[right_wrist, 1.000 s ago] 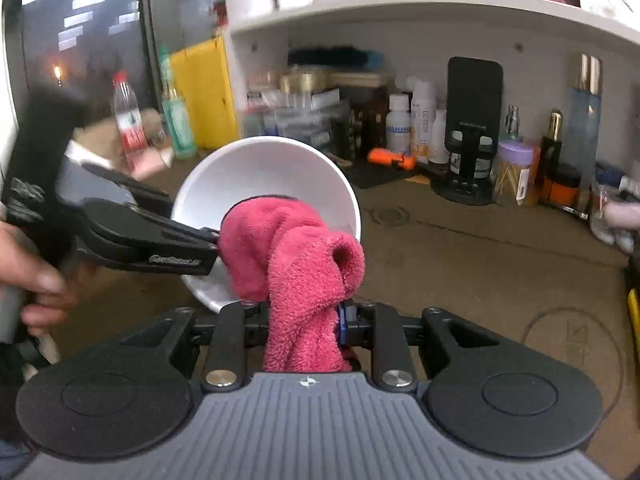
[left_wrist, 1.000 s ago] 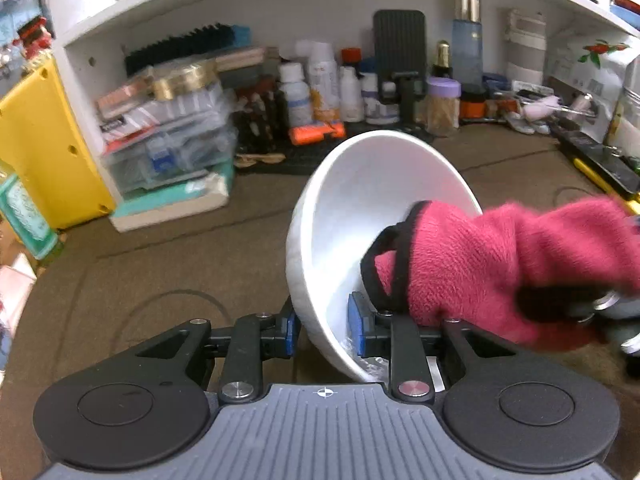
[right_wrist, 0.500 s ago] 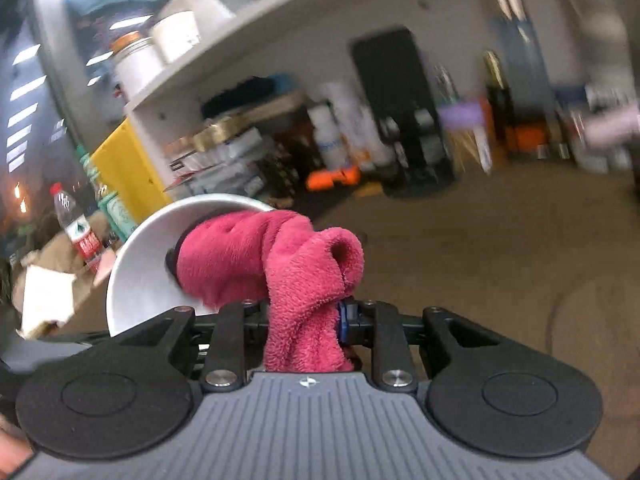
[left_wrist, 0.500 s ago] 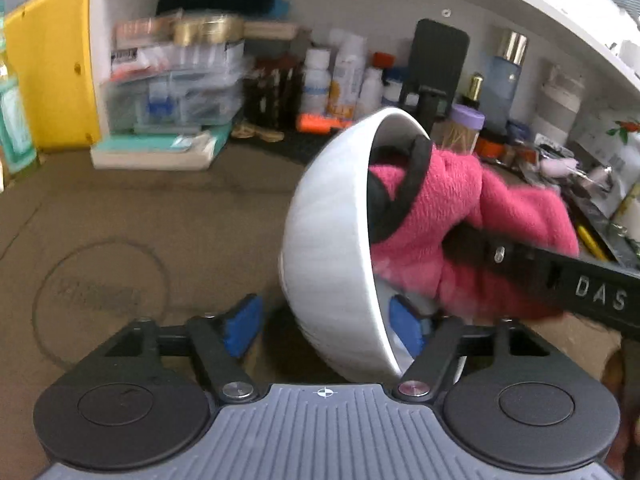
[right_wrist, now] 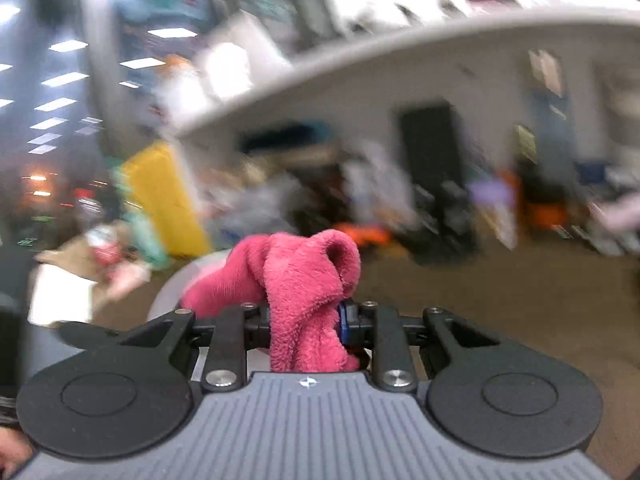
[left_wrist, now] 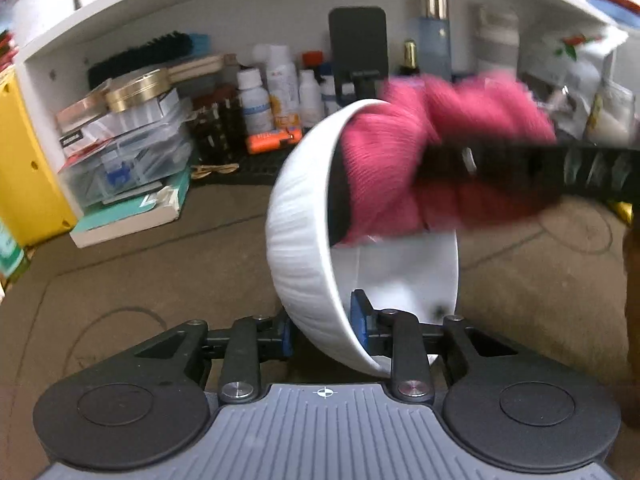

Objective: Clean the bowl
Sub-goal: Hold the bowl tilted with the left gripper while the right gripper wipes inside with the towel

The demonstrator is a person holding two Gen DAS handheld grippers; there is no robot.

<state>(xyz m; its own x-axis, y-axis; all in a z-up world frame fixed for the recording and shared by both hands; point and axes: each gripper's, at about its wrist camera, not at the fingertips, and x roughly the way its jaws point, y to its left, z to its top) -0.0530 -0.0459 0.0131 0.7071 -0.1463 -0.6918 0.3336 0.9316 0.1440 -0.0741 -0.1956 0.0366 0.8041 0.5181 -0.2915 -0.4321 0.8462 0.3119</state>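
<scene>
A white bowl (left_wrist: 304, 240) is tipped on its side above the brown table, its hollow facing right. My left gripper (left_wrist: 322, 326) has the bowl's lower wall between its blue pads; the jaws are closing and the pads press on the wall. A pink cloth (left_wrist: 392, 168) fills the upper part of the hollow and spills over the rim. My right gripper (right_wrist: 304, 320) is shut on the cloth (right_wrist: 304, 276); its black finger (left_wrist: 500, 176) crosses the cloth, blurred. In the right wrist view the bowl (right_wrist: 168, 300) shows only as a white blur behind the cloth.
Under a white shelf (left_wrist: 200, 12) at the back stand bottles (left_wrist: 280, 88), a black phone stand (left_wrist: 358, 40), stacked clear boxes (left_wrist: 128, 148) and a yellow box (left_wrist: 24, 168). The brown tabletop (left_wrist: 160, 280) lies below. A hand (right_wrist: 10, 452) shows at the lower left.
The left jaws opened wide around the bowl half a second ago and have closed on its wall again. The cloth has slid up toward the bowl's upper rim. The right wrist view swung and blurred.
</scene>
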